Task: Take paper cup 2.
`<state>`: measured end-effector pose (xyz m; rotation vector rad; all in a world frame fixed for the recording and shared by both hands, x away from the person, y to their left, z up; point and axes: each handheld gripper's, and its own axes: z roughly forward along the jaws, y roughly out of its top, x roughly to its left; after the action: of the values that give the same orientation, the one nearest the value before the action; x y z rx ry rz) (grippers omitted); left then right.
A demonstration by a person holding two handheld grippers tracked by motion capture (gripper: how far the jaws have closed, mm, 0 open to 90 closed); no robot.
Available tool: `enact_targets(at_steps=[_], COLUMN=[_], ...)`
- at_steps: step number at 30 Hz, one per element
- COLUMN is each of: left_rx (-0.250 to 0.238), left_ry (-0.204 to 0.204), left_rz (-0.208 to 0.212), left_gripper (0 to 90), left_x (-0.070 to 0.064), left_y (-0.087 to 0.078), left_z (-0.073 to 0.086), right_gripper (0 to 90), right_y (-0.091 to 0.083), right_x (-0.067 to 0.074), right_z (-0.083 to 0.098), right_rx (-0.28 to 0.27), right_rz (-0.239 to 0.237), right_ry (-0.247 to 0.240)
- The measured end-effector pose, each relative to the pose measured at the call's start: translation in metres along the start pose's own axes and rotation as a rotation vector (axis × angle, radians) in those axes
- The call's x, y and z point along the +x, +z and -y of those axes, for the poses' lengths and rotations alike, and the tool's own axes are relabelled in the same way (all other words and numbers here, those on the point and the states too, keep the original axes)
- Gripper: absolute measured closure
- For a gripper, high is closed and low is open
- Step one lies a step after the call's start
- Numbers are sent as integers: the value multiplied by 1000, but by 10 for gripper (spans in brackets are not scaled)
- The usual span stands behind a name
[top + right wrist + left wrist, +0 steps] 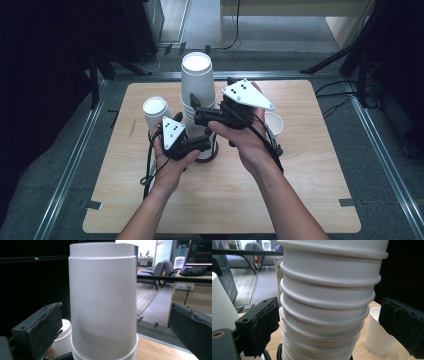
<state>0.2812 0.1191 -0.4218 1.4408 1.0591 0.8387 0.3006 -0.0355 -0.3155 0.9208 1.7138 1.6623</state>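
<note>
On the wooden table (pixel 300 200), a single upturned cup (pixel 155 113) stands at the left. Just beside it the left gripper (pixel 206 143) has its jaws spread wide around the lower rims of the tall stack of cups (pixel 197 90), with the pads clear of it. The right gripper (pixel 194 111) straddles the top cup, also with gaps either side. Another cup (pixel 274 124) sits at the right.
</note>
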Motion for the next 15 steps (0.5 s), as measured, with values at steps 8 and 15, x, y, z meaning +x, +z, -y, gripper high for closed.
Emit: enact_targets(at_steps=[8,15], left_rx=[8,3], left_ry=[18,11], left_rz=[-20,-28], left_gripper=[60,63], left_x=[-1,-1], left_y=[5,7], left_z=[2,2], right_gripper=[0,0], right_y=[19,28], right_x=[-1,-5], right_z=[5,10], right_rx=[45,69], right_rz=[-28,-44], right_ry=[-23,-26])
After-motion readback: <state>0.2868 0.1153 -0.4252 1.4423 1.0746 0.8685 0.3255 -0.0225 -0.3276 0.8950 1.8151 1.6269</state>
